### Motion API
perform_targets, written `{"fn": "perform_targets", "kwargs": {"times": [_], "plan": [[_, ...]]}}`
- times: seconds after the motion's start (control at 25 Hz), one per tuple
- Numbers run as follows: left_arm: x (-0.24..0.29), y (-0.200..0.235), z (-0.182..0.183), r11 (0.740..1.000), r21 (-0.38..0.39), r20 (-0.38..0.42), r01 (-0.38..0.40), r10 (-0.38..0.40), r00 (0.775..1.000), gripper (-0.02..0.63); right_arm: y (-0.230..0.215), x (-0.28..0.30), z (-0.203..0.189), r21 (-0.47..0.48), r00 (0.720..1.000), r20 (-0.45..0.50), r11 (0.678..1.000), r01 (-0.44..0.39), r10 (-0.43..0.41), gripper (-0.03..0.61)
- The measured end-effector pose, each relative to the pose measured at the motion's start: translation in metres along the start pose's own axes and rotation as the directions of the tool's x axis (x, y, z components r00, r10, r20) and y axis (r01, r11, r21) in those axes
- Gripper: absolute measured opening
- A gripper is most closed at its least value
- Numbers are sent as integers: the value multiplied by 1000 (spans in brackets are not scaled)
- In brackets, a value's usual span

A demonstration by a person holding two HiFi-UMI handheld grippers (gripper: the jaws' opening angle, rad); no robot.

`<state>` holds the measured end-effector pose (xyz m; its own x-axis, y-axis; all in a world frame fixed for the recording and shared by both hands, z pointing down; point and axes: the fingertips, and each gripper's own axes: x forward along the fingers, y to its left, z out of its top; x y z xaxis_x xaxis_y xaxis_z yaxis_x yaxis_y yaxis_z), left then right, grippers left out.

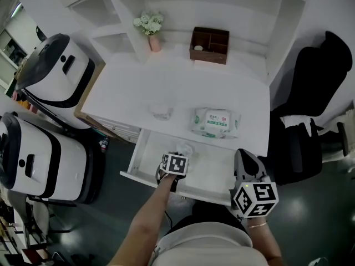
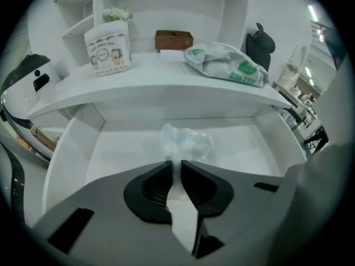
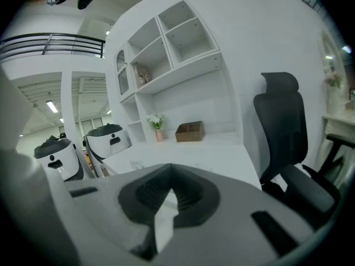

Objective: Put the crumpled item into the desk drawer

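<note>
Left gripper (image 1: 177, 157) points down into the open drawer (image 1: 140, 148), clear of both side walls, bare floor to its right; the right gripper (image 1: 244, 157) sits at the drawer's front corner. Only the left gripper view shows jaws pinching the crumpled wad (image 2: 186, 143) over the drawer floor; the right gripper view shows jaws closed, empty

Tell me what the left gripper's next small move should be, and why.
Probably open the left gripper. Its jaws pinch the edge of the crumpled item, which hangs inside the open drawer, low over its floor, so letting go should drop it in.
</note>
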<state>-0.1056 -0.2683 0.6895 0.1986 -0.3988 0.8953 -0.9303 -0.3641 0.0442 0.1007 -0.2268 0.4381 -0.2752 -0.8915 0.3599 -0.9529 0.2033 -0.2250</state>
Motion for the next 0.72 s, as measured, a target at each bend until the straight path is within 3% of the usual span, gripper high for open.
{"fn": "perform_targets", "kwargs": {"times": [0.28,0.72], "plan": [[17,2,-16,1000,-15,-89,-5,3,996,48,-7,3,-2,6,1000,-11,1000,9,-9,2],[27,7,-25,998,-59,-126,-4,-4,992,63,-9,7,-6,6,999,-32,1000,7,-7,2]]}}
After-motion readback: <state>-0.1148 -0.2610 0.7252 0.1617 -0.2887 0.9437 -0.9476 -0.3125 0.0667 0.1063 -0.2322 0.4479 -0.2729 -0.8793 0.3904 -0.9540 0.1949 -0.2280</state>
